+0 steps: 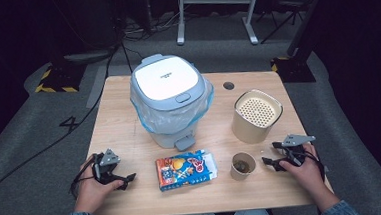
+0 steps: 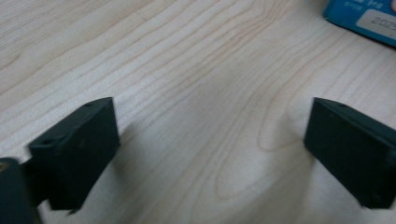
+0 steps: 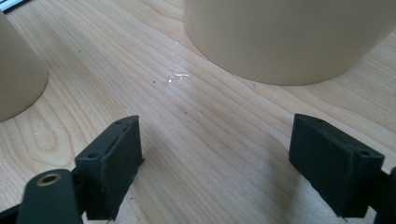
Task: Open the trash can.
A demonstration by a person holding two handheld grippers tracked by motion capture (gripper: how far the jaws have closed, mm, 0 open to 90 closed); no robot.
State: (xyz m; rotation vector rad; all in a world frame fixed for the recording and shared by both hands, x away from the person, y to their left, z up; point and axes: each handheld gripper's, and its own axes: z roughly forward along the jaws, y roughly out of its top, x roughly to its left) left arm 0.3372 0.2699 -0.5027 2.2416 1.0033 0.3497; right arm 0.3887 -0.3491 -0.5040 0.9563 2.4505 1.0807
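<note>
My left gripper [image 1: 124,172] rests low on the wooden table [image 1: 130,131] near its front left corner, held in a hand. Its jaws stand apart over bare wood, so the left gripper [image 2: 212,154] is open and holds nothing. A blue snack box [image 1: 186,170] lies flat just to its right, and a corner of that box [image 2: 366,18] is in the left gripper view. At the front right, my right gripper [image 1: 270,152] is open too, with nothing between the jaws of the right gripper [image 3: 215,163]. It points at a paper cup [image 1: 243,165] and a beige canister [image 1: 256,114].
A pedal bin [image 1: 170,96] with a white lid and a blue bag liner stands at the table's centre back. In the right gripper view the canister [image 3: 289,37] is ahead and the paper cup [image 3: 18,79] to the left. A dark hole [image 1: 229,85] is in the tabletop.
</note>
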